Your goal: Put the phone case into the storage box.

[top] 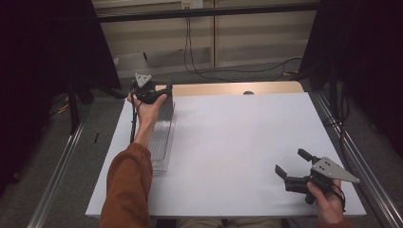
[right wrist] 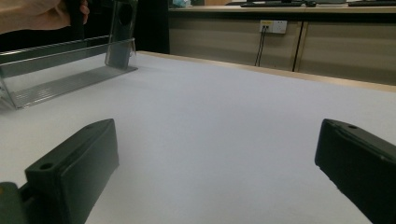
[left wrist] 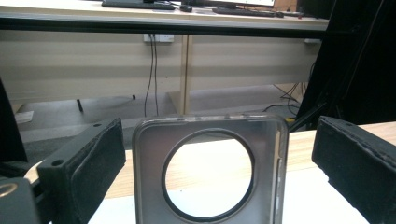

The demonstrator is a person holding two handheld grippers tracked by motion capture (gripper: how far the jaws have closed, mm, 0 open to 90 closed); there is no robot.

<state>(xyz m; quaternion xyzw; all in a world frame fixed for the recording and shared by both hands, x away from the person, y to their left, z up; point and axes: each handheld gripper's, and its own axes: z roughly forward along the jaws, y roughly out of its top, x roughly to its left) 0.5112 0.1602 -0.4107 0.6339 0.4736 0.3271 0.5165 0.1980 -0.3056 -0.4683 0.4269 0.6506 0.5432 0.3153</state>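
We count two hand-held grippers, the left gripper (top: 164,89) and the right gripper (top: 291,164), each with two black jaws and each carried by one hand. On the table (top: 237,142) we list one clear plastic tray (top: 161,142), long and narrow, with one upright end plate (left wrist: 210,172) pierced by one round hole. The tray looks to be a single piece, though glare blurs its edges.
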